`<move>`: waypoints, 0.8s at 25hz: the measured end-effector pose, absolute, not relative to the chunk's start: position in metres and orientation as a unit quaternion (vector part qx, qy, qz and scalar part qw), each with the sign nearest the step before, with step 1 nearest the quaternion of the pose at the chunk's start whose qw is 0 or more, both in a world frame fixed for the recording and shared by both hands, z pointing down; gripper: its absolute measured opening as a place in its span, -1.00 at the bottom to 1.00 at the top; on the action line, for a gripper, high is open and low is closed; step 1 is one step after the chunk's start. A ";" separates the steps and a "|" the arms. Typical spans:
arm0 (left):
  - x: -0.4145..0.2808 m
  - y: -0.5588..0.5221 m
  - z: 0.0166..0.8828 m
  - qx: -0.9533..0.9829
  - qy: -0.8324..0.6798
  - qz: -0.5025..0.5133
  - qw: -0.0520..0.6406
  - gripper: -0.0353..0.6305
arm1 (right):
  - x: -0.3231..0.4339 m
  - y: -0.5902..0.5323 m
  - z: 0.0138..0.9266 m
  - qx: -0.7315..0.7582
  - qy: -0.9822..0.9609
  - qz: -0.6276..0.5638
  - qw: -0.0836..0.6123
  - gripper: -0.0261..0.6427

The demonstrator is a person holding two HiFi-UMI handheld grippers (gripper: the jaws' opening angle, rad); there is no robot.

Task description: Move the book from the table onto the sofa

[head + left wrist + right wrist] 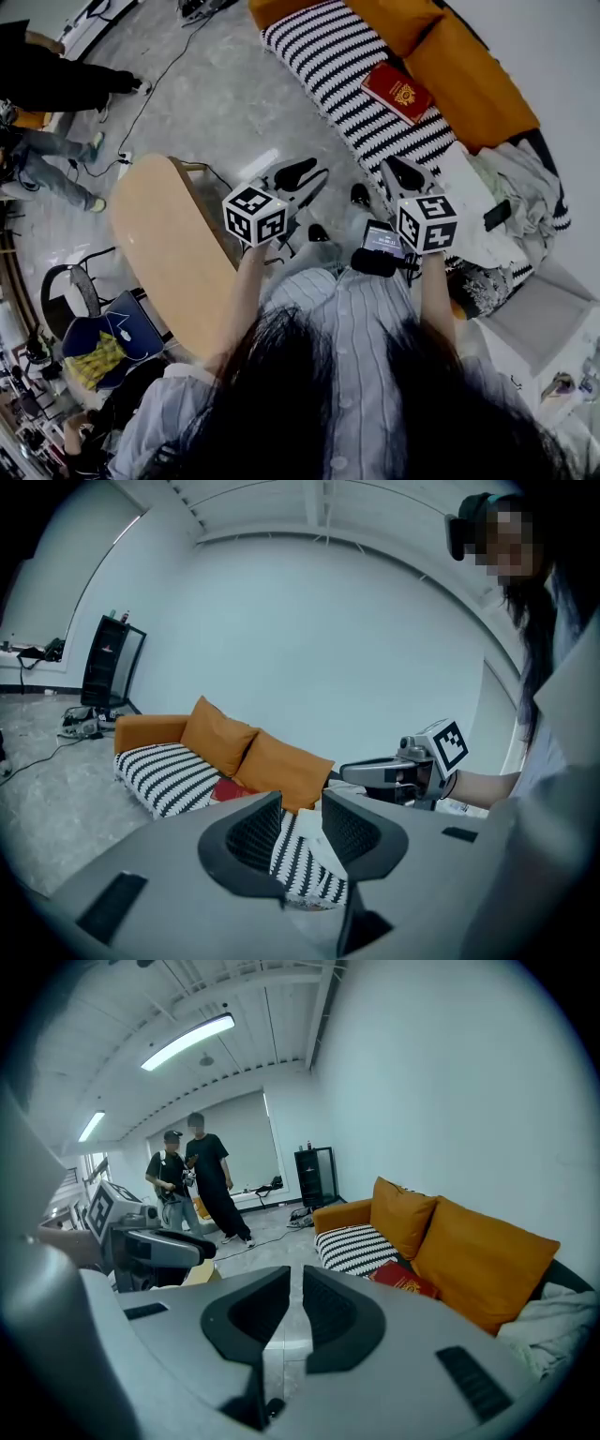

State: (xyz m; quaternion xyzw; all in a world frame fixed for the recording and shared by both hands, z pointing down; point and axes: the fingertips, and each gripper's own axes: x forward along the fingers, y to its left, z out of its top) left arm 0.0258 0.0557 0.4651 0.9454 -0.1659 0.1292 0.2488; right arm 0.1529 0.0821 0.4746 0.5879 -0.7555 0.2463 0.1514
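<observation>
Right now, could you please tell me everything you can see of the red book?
The red book is thin and rectangular, with a cover bearing a gold emblem. It lies closed and flat, cover up, on the black-and-white striped seat of the sofa, beside an orange cushion. Nothing rests on it.

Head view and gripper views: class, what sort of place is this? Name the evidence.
Probably a lab or studio staged as a living room: an orange sofa and wooden table on bare floor with trailing cables, bystanders nearby.
</observation>
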 end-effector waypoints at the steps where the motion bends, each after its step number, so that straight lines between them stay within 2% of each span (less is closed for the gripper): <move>1: 0.025 0.057 0.463 0.947 -0.163 0.127 0.246 -0.46 | 0.151 0.084 0.474 0.589 -0.755 0.245 0.151 -0.76; 12: 0.018 0.069 0.453 0.957 -0.145 0.116 0.222 -0.46 | 0.134 0.098 0.463 0.595 -0.755 0.235 0.145 -0.76; 17: 0.009 0.072 0.454 0.952 -0.145 0.110 0.247 -0.46 | 0.124 0.097 0.464 0.587 -0.759 0.243 0.143 -0.76; 20: 0.009 0.072 0.454 0.953 -0.145 0.122 0.237 -0.46 | 0.123 0.093 0.462 0.586 -0.761 0.237 0.147 -0.76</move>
